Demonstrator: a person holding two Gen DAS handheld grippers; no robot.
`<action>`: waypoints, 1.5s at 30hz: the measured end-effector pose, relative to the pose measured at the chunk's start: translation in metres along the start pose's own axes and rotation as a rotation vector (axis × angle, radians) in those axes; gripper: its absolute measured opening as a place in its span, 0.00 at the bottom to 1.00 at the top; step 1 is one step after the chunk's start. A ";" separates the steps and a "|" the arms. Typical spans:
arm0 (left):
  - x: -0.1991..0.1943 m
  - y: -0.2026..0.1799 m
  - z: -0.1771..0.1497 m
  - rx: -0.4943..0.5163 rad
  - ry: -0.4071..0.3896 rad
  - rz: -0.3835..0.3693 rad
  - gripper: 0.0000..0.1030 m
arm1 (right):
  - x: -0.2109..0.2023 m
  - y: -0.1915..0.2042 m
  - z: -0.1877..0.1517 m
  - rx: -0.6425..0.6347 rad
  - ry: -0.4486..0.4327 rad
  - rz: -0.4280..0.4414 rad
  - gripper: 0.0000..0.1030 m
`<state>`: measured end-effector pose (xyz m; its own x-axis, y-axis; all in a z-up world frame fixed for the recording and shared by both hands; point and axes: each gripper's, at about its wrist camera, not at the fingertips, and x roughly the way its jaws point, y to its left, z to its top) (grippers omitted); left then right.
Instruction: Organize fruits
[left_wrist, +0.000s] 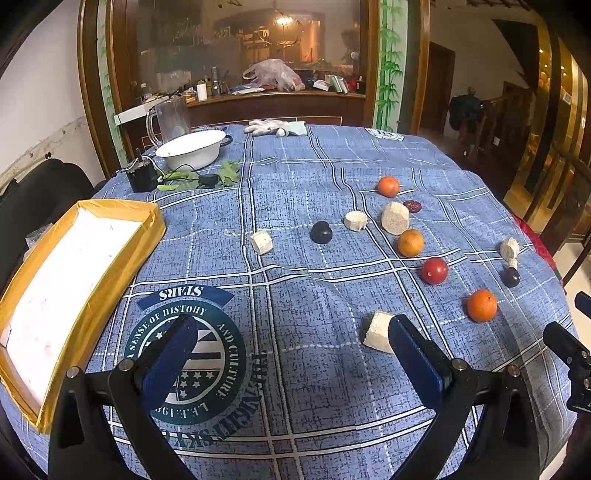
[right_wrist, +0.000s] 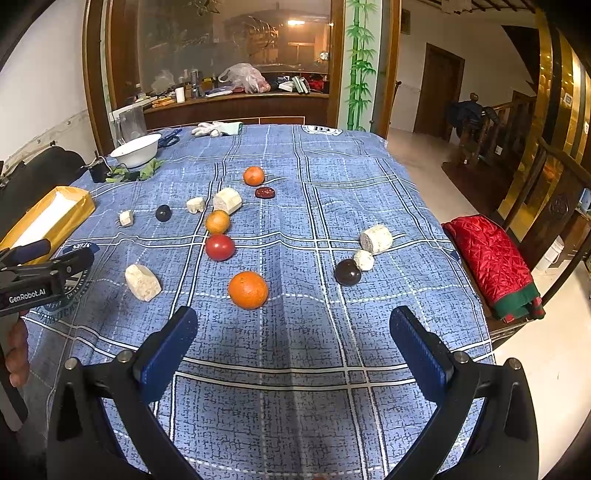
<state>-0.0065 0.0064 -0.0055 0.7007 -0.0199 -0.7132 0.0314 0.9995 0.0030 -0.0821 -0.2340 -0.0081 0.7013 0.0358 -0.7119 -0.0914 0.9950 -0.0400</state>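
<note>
Both the left gripper (left_wrist: 291, 354) and the right gripper (right_wrist: 295, 350) hover wide open and empty. No fruit is collected yet. Nearest lies an orange (right_wrist: 248, 290), beyond it a tomato (right_wrist: 219, 247); the yellow-rimmed box (left_wrist: 110, 258) stands empty, left. Next: close on the orange.

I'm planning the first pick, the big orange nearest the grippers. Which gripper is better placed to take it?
The right gripper: its jaws are open and the orange lies just ahead of them. For the left gripper, that orange sits off to the side, with a white chunk closer.
</note>
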 end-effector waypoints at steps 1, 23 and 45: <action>0.000 0.000 0.000 -0.001 0.000 0.000 0.99 | 0.000 0.000 0.000 -0.001 0.001 0.000 1.00; 0.002 0.001 -0.002 -0.005 0.005 0.002 0.99 | 0.001 0.006 -0.003 -0.025 0.007 0.001 1.00; 0.007 0.003 -0.002 -0.016 0.016 0.005 0.99 | 0.005 0.008 -0.002 -0.036 0.008 0.003 1.00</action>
<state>-0.0028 0.0093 -0.0113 0.6896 -0.0149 -0.7240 0.0165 0.9999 -0.0048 -0.0808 -0.2258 -0.0130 0.6956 0.0382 -0.7174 -0.1195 0.9908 -0.0632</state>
